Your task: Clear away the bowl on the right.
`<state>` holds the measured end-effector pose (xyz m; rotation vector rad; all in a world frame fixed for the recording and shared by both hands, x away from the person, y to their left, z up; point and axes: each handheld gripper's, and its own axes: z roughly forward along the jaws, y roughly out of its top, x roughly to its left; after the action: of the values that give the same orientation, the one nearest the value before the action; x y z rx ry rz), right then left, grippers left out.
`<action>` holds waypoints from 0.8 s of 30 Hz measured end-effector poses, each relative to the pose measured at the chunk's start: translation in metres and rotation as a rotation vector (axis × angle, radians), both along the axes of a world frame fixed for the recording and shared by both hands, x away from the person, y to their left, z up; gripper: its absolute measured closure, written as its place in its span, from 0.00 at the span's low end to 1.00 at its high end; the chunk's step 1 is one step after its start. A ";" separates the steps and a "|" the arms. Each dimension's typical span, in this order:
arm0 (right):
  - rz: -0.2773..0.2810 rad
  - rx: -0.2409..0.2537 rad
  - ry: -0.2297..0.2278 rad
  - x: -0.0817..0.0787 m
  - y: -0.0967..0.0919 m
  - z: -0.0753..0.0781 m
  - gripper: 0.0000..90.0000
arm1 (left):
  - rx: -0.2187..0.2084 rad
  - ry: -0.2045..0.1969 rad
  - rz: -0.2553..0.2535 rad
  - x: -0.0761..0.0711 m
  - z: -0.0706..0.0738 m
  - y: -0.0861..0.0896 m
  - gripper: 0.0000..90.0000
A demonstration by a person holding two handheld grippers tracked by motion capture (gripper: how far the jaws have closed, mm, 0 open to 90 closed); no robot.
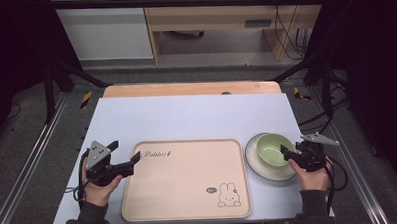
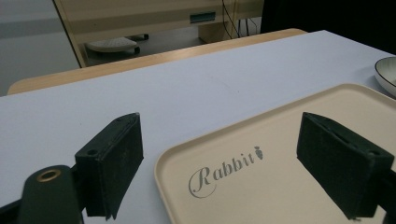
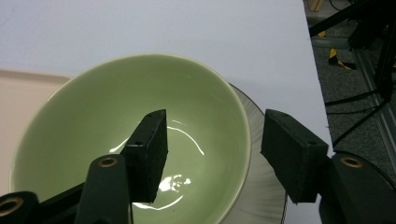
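- The left gripper is held by the person's left hand at the left edge of the beige tray, with its jaws spread wide and nothing grasped between them.
- In the left gripper view, the tray's near-left corner and the printed word "Rabbit" are seen between the two black fingers; one finger is placed over the white table cover, the other over the tray's surface.
- A rabbit drawing is printed near the tray's right front corner, well apart from both grippers.
- The green bowl is set on a white plate, just right of the tray.
- The right gripper is held by the right hand at the bowl's right side.
- In the right gripper view, the bowl's rim is straddled: one finger is seen inside the bowl, the other outside over the plate.
- The jaws are partly parted, and no pressure on the rim is seen yet.
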<state>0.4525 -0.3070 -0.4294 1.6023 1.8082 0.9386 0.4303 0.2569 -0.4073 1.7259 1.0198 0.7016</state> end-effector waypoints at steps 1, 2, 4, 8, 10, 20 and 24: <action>0.003 0.004 0.001 0.000 0.000 -0.001 0.47 | 0.000 0.000 0.000 0.000 0.000 0.000 0.16; -0.002 0.008 0.007 0.000 0.000 -0.001 0.47 | 0.000 0.000 0.000 0.000 0.000 0.000 0.16; 0.001 0.008 0.013 0.001 -0.001 -0.002 0.49 | -0.001 0.001 0.000 0.000 0.000 0.000 0.16; 0.001 0.002 0.032 0.002 -0.002 -0.003 0.53 | -0.003 0.000 0.003 0.000 0.000 0.000 0.16; -0.004 0.007 0.047 0.002 -0.001 -0.003 0.54 | -0.002 0.001 0.002 0.000 0.000 0.000 0.16; -0.015 0.001 0.084 0.003 -0.003 -0.006 0.63 | 0.001 0.004 0.000 0.001 -0.001 0.000 0.16; -0.001 0.006 0.114 0.004 -0.004 -0.008 0.69 | 0.002 0.006 0.000 0.001 -0.001 -0.001 0.16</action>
<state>0.4569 -0.3110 -0.4372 1.6917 1.8819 0.8685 0.4310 0.2560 -0.4082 1.7309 1.0230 0.6984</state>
